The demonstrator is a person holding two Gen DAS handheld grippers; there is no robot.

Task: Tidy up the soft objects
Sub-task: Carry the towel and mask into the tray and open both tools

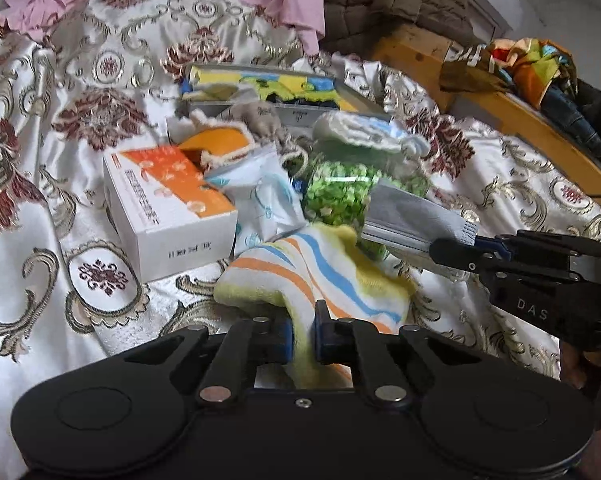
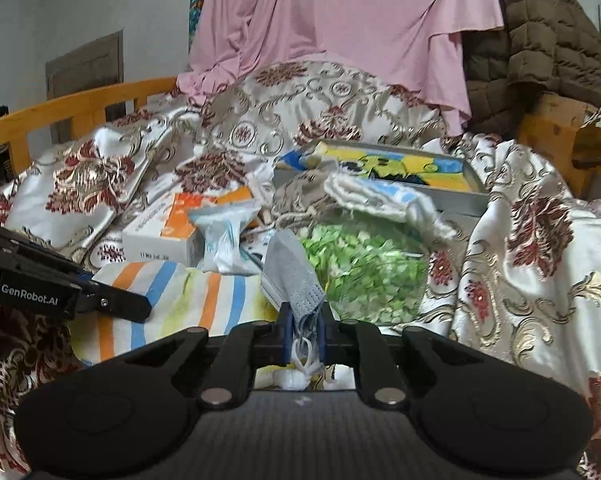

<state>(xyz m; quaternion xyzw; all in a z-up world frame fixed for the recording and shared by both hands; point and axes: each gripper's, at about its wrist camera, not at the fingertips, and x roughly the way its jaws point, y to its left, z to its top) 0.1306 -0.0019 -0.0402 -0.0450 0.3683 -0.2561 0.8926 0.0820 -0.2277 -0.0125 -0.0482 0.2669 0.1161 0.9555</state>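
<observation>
Striped towel point(image 1: 320, 276), one, yellow with orange and blue bands, lies mid-bedspread point(image 1: 40, 220), pinched by left gripper point(image 1: 303, 332). One grey mask point(image 2: 296, 280), pleated, clamped in right gripper point(image 2: 305, 334). One orange-white box point(image 1: 168, 208) beside.

Orange-and-white carton point(image 1: 168, 204) on floral bedspread point(image 1: 40, 160) — brown quilted jacket point(image 2: 540, 48) behind

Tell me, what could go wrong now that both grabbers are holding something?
1. The left gripper pinches only an edge of the striped towel. The rest still lies on the bedspread, so it might slip out or drag.
2. The towel touches the tissue pack and the white box; lifting could knock them.
3. The right gripper holds the grey mask by one end, so it may flop against the green bag.
</observation>
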